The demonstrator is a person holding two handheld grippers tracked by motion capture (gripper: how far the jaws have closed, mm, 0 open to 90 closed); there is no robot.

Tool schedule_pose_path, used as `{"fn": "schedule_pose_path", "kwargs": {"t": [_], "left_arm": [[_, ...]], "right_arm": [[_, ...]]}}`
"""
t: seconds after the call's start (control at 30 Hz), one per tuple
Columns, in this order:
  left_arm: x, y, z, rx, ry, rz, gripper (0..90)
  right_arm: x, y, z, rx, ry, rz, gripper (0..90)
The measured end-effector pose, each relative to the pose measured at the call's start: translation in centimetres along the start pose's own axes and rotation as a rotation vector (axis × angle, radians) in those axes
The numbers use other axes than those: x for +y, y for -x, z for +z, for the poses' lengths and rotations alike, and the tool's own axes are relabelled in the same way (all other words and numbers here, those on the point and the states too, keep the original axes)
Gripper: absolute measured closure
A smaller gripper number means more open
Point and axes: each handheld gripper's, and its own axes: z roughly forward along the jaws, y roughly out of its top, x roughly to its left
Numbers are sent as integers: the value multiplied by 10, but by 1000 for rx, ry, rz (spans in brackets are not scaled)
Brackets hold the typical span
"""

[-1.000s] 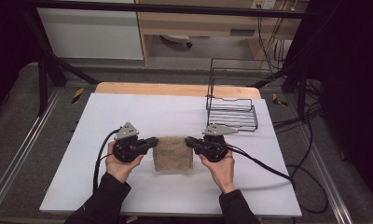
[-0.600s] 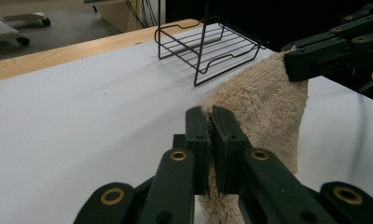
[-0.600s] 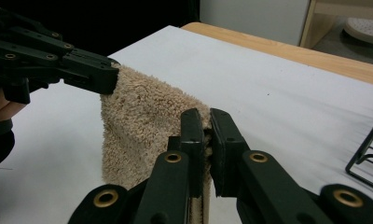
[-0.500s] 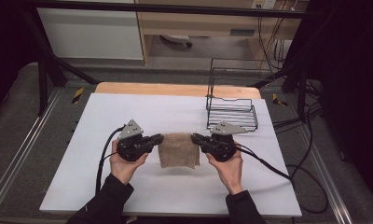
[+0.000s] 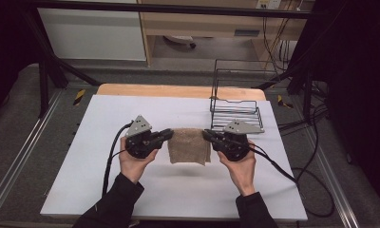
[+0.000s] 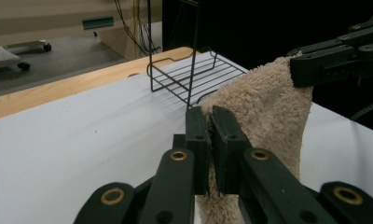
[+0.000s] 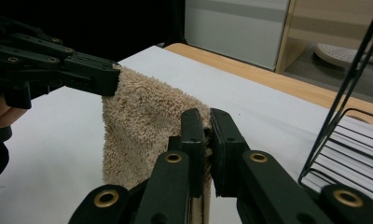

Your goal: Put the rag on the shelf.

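The left tongs (image 5: 165,135) and right tongs (image 5: 208,135) are each clamped tight on an upper corner of the beige towel (image 5: 189,146), holding it taut above the white tabletop (image 5: 107,114), near the wire rack (image 5: 235,111), presumably for folding

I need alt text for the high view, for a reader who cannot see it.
Two hand-held black grippers, left gripper and right gripper, hold a beige terry towel stretched between them above a white table. A black wire rack stands behind.
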Motion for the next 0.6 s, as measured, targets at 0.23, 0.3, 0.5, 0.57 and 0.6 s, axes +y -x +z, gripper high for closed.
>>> {"fn": "schedule_pose_path", "kwargs": {"t": [0.23, 0.3, 0.5, 0.57, 0.6], "left_arm": [[10, 5, 8, -5, 26, 13, 858], [12, 6, 10, -6, 33, 18, 858], [22, 10, 17, -6, 55, 26, 859], [26, 11, 20, -9, 59, 28, 859], [28, 12, 21, -9, 66, 30, 859]], "right_arm": [[5, 6, -9, -24, 21, -6, 850], [8, 8, -13, -35, 34, -8, 849], [13, 13, -20, -55, 48, -19, 850], [15, 14, -23, -62, 54, -23, 850], [17, 15, -24, -67, 59, -25, 850]]}}
